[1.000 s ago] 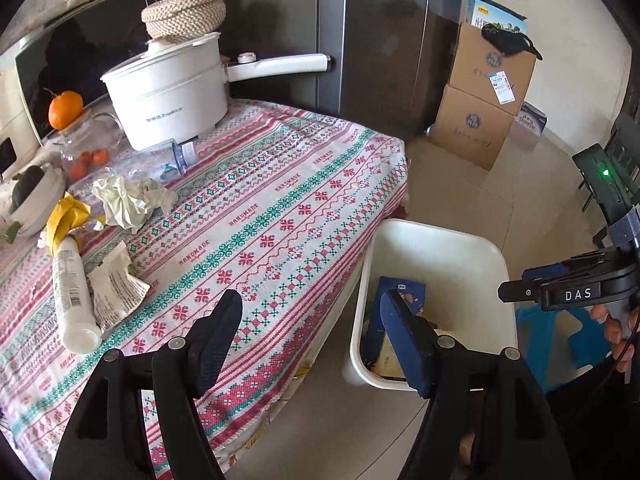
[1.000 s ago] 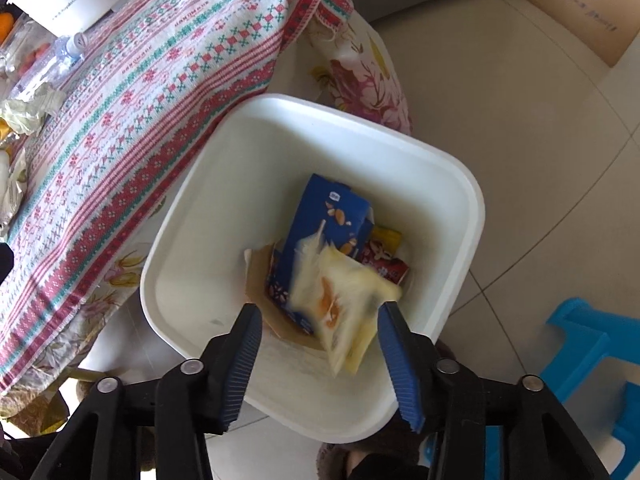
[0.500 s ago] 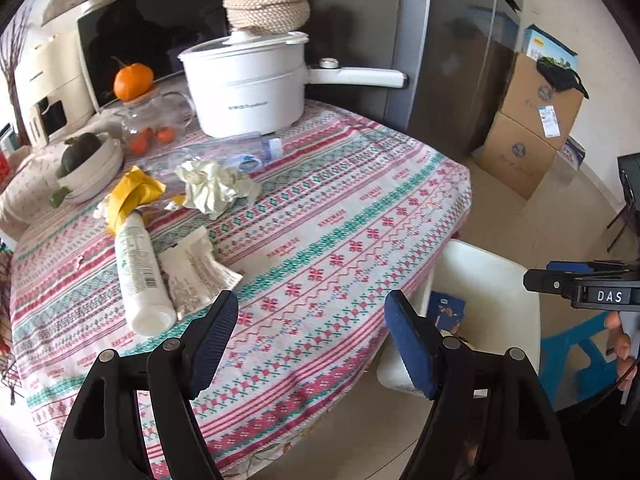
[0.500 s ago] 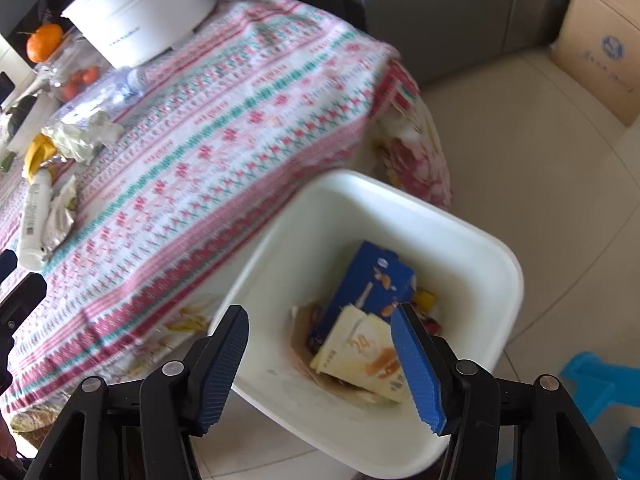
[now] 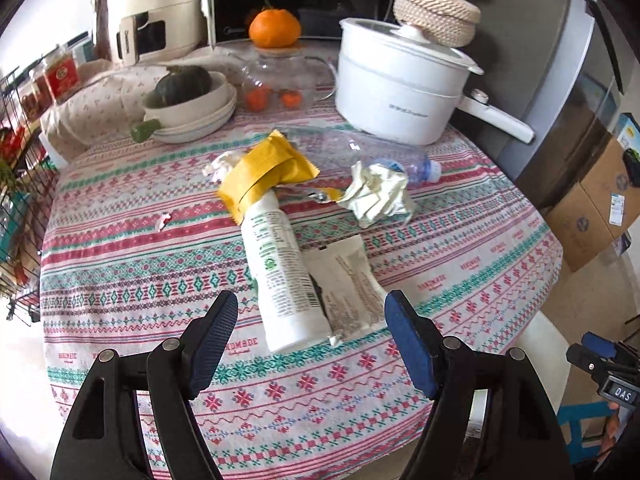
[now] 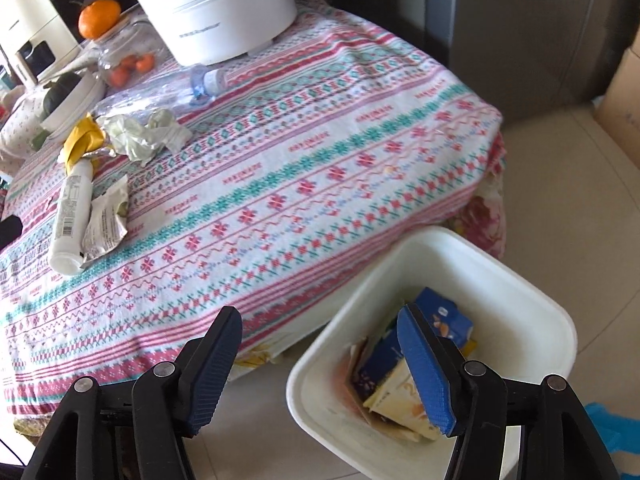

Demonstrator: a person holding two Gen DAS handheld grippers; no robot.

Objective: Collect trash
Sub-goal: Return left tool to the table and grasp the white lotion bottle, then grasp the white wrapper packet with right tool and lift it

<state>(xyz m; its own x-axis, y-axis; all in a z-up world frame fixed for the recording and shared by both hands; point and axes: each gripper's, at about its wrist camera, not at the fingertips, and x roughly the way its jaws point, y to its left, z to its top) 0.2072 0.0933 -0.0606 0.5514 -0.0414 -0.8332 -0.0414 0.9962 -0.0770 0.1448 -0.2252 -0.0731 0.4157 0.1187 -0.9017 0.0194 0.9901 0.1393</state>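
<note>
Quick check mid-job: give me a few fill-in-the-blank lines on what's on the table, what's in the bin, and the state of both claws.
1. The white bottle lies on its side, its top end under a ____ wrapper.
2. The blue carton sits inside the white ____.
3. Left claw and right claw are both ____ and hold nothing.
4. An orange rests on top of the glass ____.

Missing words: yellow; bin; open; jar

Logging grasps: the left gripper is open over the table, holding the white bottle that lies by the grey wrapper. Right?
Not quite. In the left wrist view the left gripper is open but holds nothing; the white bottle lies on the table beside the grey wrapper.
</note>
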